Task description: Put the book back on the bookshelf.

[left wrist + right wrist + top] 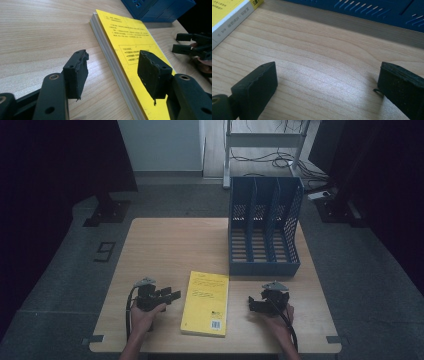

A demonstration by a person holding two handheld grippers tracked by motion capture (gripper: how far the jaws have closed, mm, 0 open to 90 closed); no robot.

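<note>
Left tool (112,72) wide, straddling the yellow book's (130,50) near edge (nothing gripped). I'd slide one pad under before closing; right tool (325,85) wide, idle.

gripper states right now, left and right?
Left gripper: open, holding nothing; jaws straddle the near edge of the yellow book, pads not touching it.
Right gripper: open, empty, over bare table.

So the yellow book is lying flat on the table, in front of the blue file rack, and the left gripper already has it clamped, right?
Not clamped. In the left gripper view the left gripper is open, its fingers apart and short of the yellow book, one on either side of its edge. The rest holds: it lies flat on the table, in front of the blue file rack.
</note>
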